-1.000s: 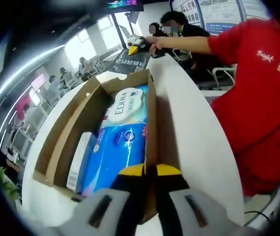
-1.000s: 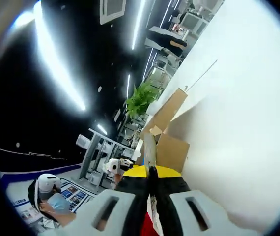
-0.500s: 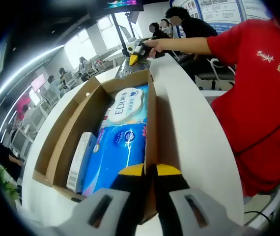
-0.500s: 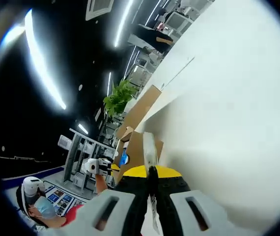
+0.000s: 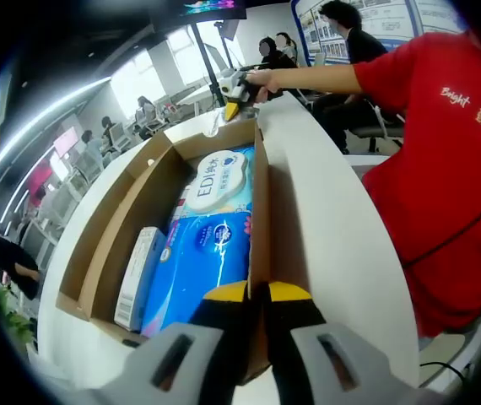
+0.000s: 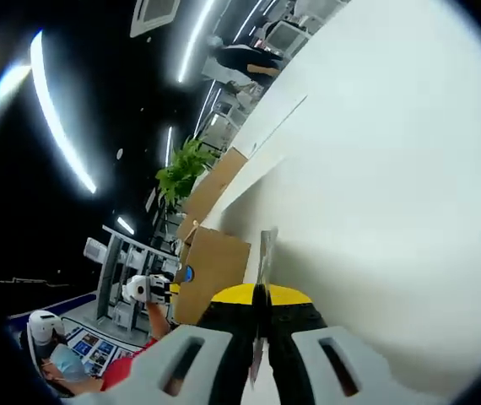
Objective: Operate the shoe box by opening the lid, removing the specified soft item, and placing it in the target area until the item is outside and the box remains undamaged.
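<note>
The open cardboard shoe box [image 5: 131,211] lies on a white table [image 5: 333,228]. Inside it are a blue soft pack [image 5: 207,257], a pale pack printed EDI [image 5: 219,181] and a white carton [image 5: 135,274]. My left gripper [image 5: 258,291] is shut on the box's right wall [image 5: 259,211]. My right gripper [image 5: 234,89], held by a hand, hangs tip-down at the box's far end. In the right gripper view, my right gripper [image 6: 260,291] is shut on a thin cardboard flap [image 6: 265,249] seen edge-on. The brown box [image 6: 215,261] and the left gripper [image 6: 142,288] lie to its left.
A person in a red shirt [image 5: 443,169] stands close along the table's right side. The white table [image 6: 392,169] spreads wide on the right. A green plant [image 6: 181,173], desks and seated people [image 5: 143,110] are in the background.
My right gripper has dropped toward the box's far end, and its view has swung further over the table. My left gripper has kept its hold on the wall.
</note>
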`<state>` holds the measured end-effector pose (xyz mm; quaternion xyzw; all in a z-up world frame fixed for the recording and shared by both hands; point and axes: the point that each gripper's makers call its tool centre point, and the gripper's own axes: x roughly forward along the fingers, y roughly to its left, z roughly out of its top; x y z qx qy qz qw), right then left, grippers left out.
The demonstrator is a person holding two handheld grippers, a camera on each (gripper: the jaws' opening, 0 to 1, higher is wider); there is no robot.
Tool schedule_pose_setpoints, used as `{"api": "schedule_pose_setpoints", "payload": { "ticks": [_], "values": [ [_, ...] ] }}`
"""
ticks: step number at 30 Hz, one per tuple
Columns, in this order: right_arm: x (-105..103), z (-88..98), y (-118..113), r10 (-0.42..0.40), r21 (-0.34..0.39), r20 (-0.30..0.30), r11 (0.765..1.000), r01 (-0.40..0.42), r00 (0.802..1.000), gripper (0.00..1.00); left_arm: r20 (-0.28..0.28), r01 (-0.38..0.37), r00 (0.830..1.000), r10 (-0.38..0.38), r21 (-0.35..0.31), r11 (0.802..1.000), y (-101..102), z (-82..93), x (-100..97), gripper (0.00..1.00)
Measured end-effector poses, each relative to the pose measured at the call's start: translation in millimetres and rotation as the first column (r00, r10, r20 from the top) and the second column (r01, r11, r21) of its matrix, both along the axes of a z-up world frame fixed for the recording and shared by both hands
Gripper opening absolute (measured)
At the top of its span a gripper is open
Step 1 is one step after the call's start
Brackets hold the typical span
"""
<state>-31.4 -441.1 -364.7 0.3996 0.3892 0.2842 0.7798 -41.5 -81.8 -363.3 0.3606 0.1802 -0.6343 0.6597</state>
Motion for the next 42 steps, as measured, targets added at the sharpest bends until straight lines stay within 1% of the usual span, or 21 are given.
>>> {"api": "schedule_pose_setpoints", "payload": {
  "ticks": [2,4,7,12,19,21,23,26,27,30,31,32,33,35,37,39,41,42],
  "values": [
    [1.7,-2.0,-2.6,-0.002,-0.017,0.001,1.0,0.002,1.0,0.01,0.0,0.0,1.0,0.0,0.0,1.0,0.0,0.1,0.0,0.06],
    [6.3,-6.3,-11.0,0.0,-0.043,-0.001,0.999,0.0,1.0,0.01,0.001,0.0,1.0,0.0,0.0,1.0,-0.1,0.2,-0.1,0.06],
    [11.9,-9.4,-19.0,0.0,-0.064,0.007,0.998,0.0,1.0,0.01,0.001,0.001,1.0,-0.001,-0.001,1.0,-0.3,0.5,-0.3,0.06],
    [18.0,-11.8,-26.0,0.005,-0.081,0.016,0.997,-0.004,1.0,0.01,-0.002,0.001,1.0,-0.001,0.001,1.0,-0.9,0.9,-0.9,0.06],
    [18.0,-19.8,-27.4,0.018,-0.169,0.026,0.986,-0.013,1.0,0.02,-0.002,0.003,1.0,-0.003,0.0,1.0,-0.2,0.4,-0.1,0.06],
    [17.4,-25.0,-28.5,0.027,-0.224,0.019,0.974,-0.022,0.999,0.03,-0.002,0.003,1.0,-0.003,0.0,1.0,-0.1,0.4,0.2,0.06],
    [17.4,-26.5,-26.4,0.039,-0.247,0.024,0.969,-0.032,0.999,0.03,-0.003,0.002,1.0,-0.002,0.001,1.0,0.4,0.2,0.7,0.06],
    [18.5,-26.6,-27.5,0.042,-0.252,0.027,0.967,-0.034,0.999,0.03,0.001,0.002,1.0,-0.002,-0.001,1.0,0.4,0.2,0.8,0.06],
    [15.8,-24.2,-21.6,0.041,-0.255,0.032,0.966,-0.031,0.999,0.03,0.003,0.003,1.0,-0.003,-0.002,1.0,0.4,0.2,0.8,0.06],
    [14.2,-23.1,-18.5,0.045,-0.255,0.036,0.966,-0.034,0.998,0.02,0.0,0.002,1.0,-0.002,0.0,1.0,0.5,-0.1,0.9,0.06],
    [16.3,-21.3,-18.3,0.052,-0.245,0.055,0.969,-0.037,0.997,0.02,-0.002,0.002,1.0,-0.002,0.001,1.0,0.5,-0.2,0.9,0.06],
    [16.4,-20.3,-17.9,0.051,-0.231,0.054,0.972,-0.037,0.997,0.02,-0.003,0.002,1.0,-0.002,0.001,1.0,0.5,-0.3,0.8,0.06],
    [10.9,-17.0,-9.3,0.049,-0.232,0.05,0.972,-0.036,0.998,0.02,-0.003,0.001,1.0,-0.001,0.001,1.0,1.0,-0.6,1.1,0.06],
    [5.0,-15.0,-0.1,0.049,-0.266,0.057,0.964,-0.033,0.997,0.03,-0.002,0.002,1.0,-0.002,0.001,1.0,0.7,-0.2,0.6,0.06],
    [3.2,-13.8,3.2,0.052,-0.27,0.055,0.962,-0.035,0.997,0.03,-0.001,0.002,1.0,-0.002,0.0,1.0,0.5,0.1,0.4,0.06],
    [1.0,-9.9,8.4,0.053,-0.275,0.067,0.961,-0.032,0.996,0.03,-0.001,0.002,1.0,-0.002,0.0,1.0,0.5,0.1,0.4,0.06],
    [-1.0,-7.1,13.1,0.061,-0.299,0.08,0.954,-0.034,0.995,0.04,-0.001,0.002,1.0,-0.002,0.001,1.0,0.0,0.6,-0.1,0.06],
    [-2.0,-6.7,14.9,0.067,-0.322,0.09,0.946,-0.035,0.994,0.04,-0.002,0.002,1.0,-0.002,0.001,1.0,-0.2,0.9,-0.4,0.06]
  ]
}}
